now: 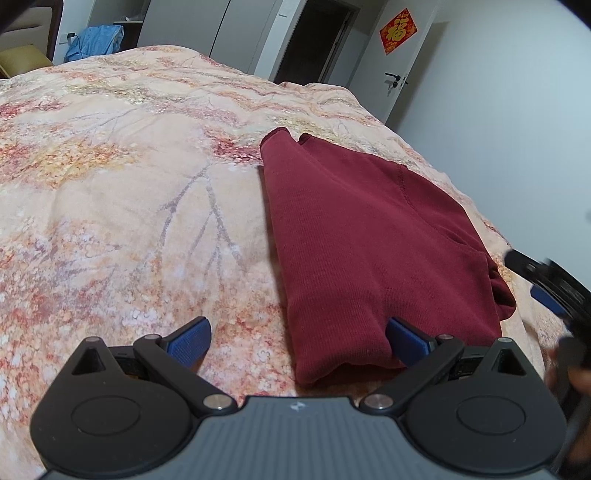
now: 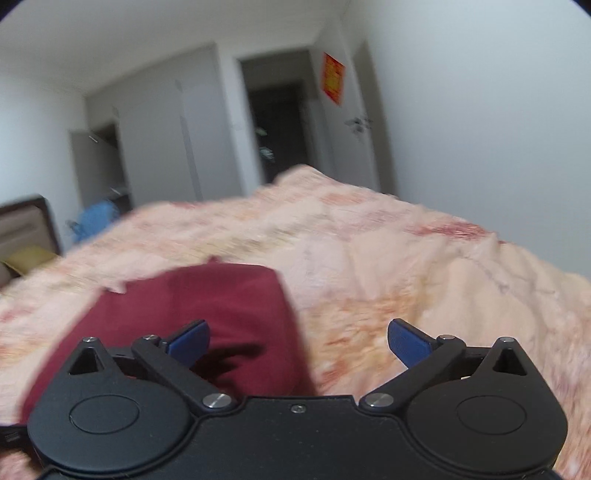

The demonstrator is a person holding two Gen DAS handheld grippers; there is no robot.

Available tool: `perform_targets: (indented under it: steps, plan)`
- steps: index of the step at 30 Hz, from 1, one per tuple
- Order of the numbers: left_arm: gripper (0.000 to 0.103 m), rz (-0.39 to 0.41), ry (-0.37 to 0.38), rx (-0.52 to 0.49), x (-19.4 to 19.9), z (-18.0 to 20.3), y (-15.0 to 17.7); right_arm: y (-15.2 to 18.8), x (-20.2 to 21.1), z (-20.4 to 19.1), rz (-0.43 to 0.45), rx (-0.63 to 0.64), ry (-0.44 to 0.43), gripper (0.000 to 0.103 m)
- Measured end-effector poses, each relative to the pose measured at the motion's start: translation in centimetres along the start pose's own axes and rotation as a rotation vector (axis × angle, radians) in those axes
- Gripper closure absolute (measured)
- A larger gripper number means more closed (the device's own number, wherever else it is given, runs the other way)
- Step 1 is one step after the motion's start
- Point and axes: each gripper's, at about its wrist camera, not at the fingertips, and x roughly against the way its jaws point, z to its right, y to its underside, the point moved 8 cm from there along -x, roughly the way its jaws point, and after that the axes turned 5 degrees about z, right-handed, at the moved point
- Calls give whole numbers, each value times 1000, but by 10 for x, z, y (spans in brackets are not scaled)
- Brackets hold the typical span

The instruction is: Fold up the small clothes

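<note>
**Folded red garment lies on the bed, both grippers empty**

A dark red garment is seen folded into a narrow stack on a bed covered by a peach floral quilt. It is laid toward the right side of the bed, its near edge just ahead of the left gripper, whose jaws are spread wide with nothing held; its right fingertip is set against the near fold. The right gripper is likewise held with jaws apart and empty, above the garment's right edge. The right wrist view is blurred. A white door with a red paper decoration is seen at the far right.
</note>
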Motion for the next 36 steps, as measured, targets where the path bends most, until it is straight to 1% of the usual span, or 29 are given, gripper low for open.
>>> perform_targets:
  steps: [2,5,10,14,26,30,34,36]
  plan:
    - [0,0,1,-1,0,0,0,6,-12,7,-45,-5,48,1]
    - [0,1,6,1,1,0,1,24,-13,15,-92,-28,49,1]
    - [0,10,19,8,1,-3,2,45,7,16,-77,5,25,1]
    - [0,16,30,4,2,-4,3,51,15,11,-59,60,19,1]
    - [0,24,25,-4,3,-3,5,56,22,12,10,44,27,1]
    - [0,27,28,-5,5,-4,5,55,27,17,28,-3,-12,1]
    - [0,26,32,-8,5,-4,6,42,38,24,86,-110,-129,0]
    - [0,26,37,-7,5,-5,6,32,36,26,90,-136,-159,0]
